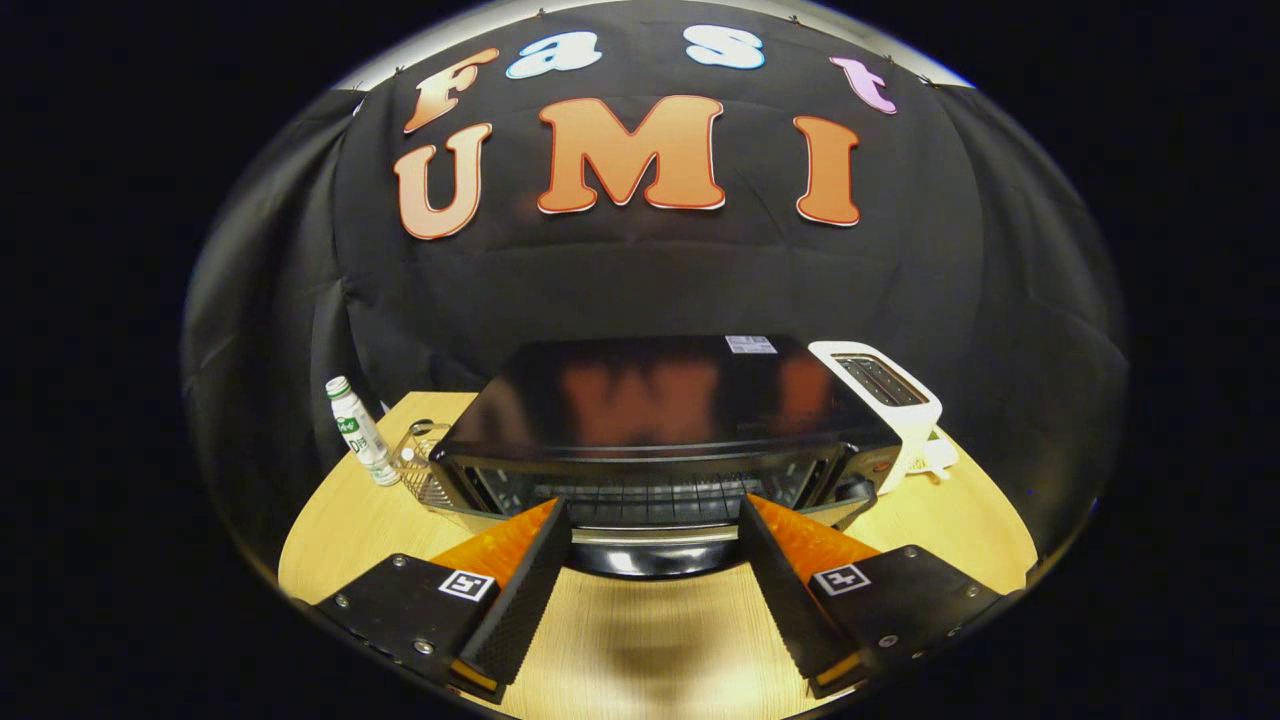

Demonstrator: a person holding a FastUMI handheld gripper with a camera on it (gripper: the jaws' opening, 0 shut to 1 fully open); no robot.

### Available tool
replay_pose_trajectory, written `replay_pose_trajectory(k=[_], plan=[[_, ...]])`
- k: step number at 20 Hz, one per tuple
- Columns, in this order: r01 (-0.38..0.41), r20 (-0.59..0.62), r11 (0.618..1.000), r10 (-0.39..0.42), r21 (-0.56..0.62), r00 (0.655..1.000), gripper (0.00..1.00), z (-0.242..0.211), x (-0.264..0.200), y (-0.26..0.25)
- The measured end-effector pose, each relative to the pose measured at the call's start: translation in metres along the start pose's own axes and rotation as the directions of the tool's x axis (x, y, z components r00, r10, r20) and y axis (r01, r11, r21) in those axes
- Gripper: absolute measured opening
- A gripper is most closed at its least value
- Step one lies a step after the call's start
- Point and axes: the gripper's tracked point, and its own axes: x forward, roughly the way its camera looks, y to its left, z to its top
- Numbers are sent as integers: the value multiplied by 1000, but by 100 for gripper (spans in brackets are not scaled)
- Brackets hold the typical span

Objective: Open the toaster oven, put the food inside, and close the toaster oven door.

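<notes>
Hovering over a pale wooden table (640, 640), the hand-held gripper (655, 510) had its fingers spread wide, gripping nothing. Between their tips lay the dark, glossy handle (655, 555) of the toaster oven's door (655, 535), which was dropped open toward the camera; whether the fingers touched it could not be made out. Just beyond, the black toaster oven (660, 400) showed its wire rack (650, 495), the interior too dark to read. Left of it stood a wire basket (420, 470), partly hidden by the oven, and a small bottle (360, 430). To the right sat a white slot toaster (885, 400).
</notes>
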Motion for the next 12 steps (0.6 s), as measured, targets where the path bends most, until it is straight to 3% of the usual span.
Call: replay_pose_trajectory(k=[12], plan=[[-2,-152,1000,2,5,988,98,-90,-41,-6]])
